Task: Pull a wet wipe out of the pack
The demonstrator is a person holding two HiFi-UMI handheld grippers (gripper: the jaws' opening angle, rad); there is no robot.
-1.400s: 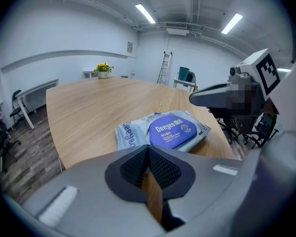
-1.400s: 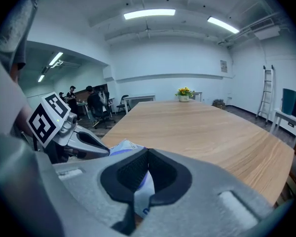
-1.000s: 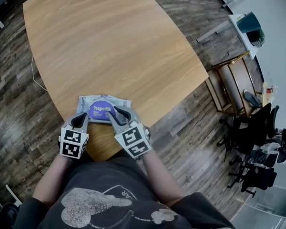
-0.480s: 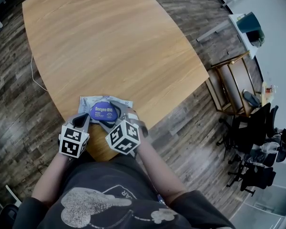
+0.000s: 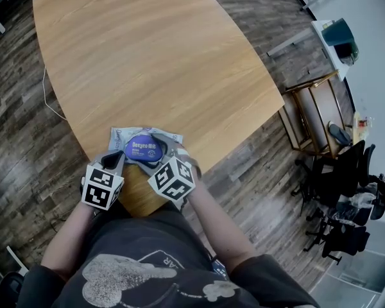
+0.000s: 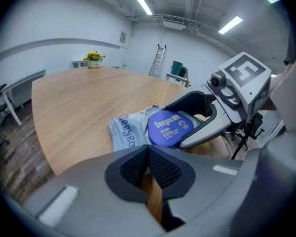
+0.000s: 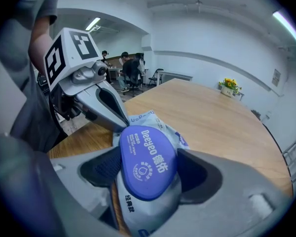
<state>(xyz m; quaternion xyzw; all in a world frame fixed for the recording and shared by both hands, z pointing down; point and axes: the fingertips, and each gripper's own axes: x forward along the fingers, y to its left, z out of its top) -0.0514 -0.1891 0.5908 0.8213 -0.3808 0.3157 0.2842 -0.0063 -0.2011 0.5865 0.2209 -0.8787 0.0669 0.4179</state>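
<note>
Wooden table [image 5: 147,56] carries the wipe pack [image 5: 145,147] flat at its near edge, blue lid [image 6: 170,127] up. Left gripper [image 6: 148,151] sits just beside the pack's near left side, jaws pressed together on nothing. Right gripper [image 7: 150,171] has its jaws spread wide, having just been opening, with the pack lying between them.

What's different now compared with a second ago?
The right gripper rolled; its jaws have just been opening wide and now straddle the blue lid of the wipes pack. The left gripper stayed shut beside it; the pack lies where it was.
</note>
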